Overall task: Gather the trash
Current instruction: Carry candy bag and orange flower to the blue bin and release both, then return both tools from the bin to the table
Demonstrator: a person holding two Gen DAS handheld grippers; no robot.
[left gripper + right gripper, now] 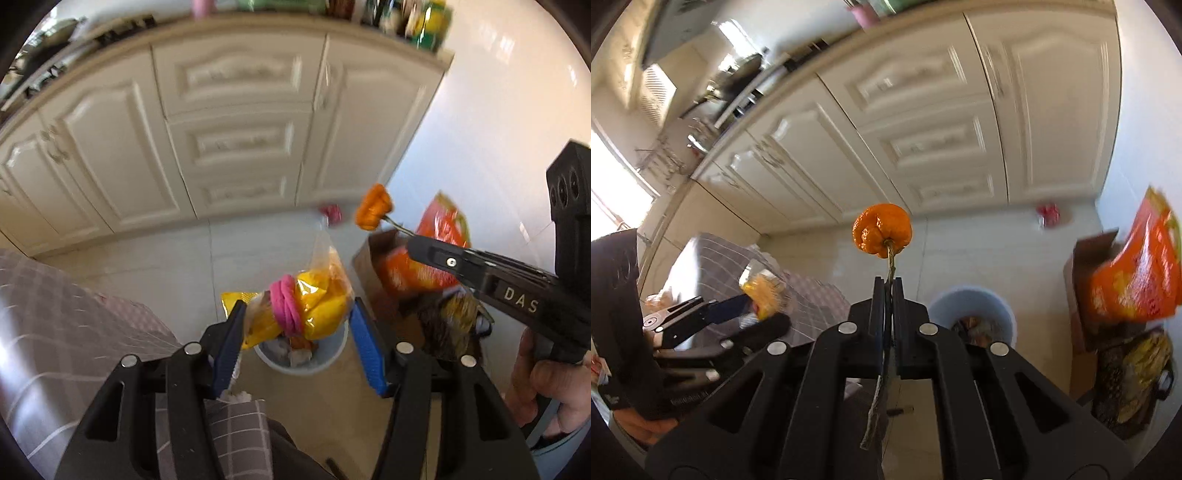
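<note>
Crinkly yellow bag (317,302) gripped; wrinkled orange pepper (882,229) stem-pinched.

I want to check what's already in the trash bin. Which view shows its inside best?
The right wrist view: the bin lies open and unblocked. In the left wrist view the held yellow bag hides most of it.

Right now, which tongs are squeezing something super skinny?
The right tongs. They are shut tight on the thin stem of the orange fruit. The left tongs stand wider, around a fat yellow bag tied with pink bands.
</note>
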